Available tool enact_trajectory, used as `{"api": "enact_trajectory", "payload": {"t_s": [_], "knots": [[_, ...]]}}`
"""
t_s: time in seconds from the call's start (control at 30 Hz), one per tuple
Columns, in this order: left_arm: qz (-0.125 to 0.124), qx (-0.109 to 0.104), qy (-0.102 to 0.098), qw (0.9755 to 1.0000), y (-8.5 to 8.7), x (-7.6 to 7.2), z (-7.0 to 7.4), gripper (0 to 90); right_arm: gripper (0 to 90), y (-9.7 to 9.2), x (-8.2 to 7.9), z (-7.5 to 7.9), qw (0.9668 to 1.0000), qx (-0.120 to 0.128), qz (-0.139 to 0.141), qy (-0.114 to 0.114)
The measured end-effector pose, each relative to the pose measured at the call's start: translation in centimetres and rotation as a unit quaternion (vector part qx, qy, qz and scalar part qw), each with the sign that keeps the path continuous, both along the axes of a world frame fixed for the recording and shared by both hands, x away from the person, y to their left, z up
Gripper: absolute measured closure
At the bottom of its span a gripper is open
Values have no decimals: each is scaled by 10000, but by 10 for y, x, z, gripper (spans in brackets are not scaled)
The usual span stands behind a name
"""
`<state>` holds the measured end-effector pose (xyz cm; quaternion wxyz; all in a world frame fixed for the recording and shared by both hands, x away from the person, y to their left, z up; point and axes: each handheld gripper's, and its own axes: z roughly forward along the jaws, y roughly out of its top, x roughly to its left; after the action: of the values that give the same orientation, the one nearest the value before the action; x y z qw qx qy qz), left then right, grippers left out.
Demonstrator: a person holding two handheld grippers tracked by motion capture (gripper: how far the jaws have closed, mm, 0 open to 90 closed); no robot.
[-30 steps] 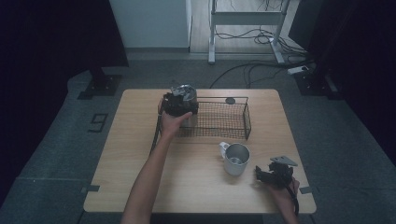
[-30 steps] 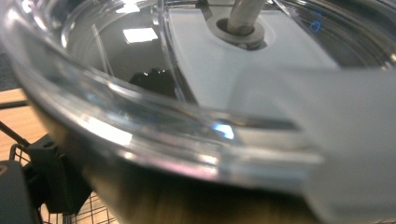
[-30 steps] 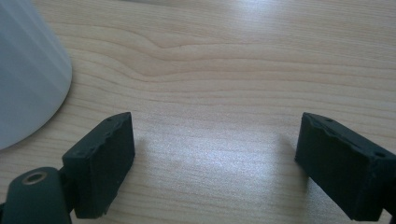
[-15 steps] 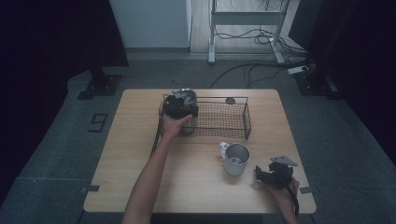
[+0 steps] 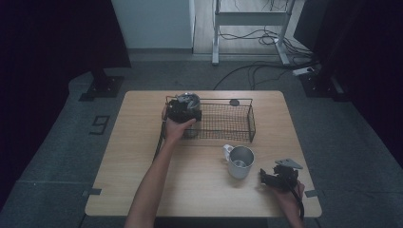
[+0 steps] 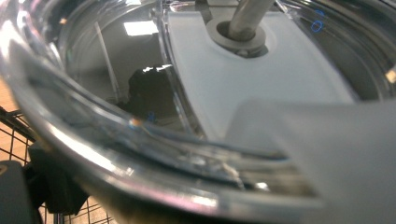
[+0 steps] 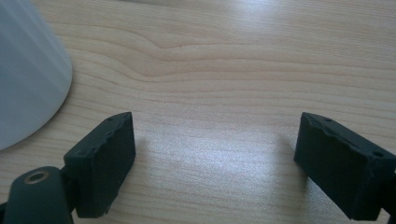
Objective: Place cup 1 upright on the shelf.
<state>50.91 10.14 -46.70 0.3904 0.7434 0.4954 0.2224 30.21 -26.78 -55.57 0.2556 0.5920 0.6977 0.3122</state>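
Note:
My left gripper (image 5: 186,105) hangs over the left end of a black wire basket (image 5: 228,121), shut on a clear glass lid (image 5: 188,98). In the left gripper view the lid's rim (image 6: 140,140) sits close up and hides the jaws, with basket wires (image 6: 11,140) below it. A pale mug (image 5: 240,161) stands upright on the wooden table (image 5: 142,156), near the front right. Just right of the mug, my right gripper (image 5: 263,178) rests low on the table. Its jaws stand open (image 7: 215,158) over bare wood, with the mug's wall (image 7: 28,74) at the left.
A small dark round thing (image 5: 234,102) lies behind the basket's far rim. The table's edges drop to a grey floor, with cables (image 5: 256,71) and a metal stand (image 5: 247,19) beyond. A black cable trails from my left hand along the forearm.
My left hand with the lid has shifted slightly nearer and lower at the basket's left end. The right gripper and the mug have stayed in place.

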Motion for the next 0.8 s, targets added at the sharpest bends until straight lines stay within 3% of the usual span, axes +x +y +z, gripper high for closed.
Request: {"api": "enact_trajectory", "payload": {"t_s": [0.8], "knots": [[-142, -23, -32, 9999, 7, -11, -4, 32, 124, 0, 0, 0, 10000, -1, 1, -6]]}}
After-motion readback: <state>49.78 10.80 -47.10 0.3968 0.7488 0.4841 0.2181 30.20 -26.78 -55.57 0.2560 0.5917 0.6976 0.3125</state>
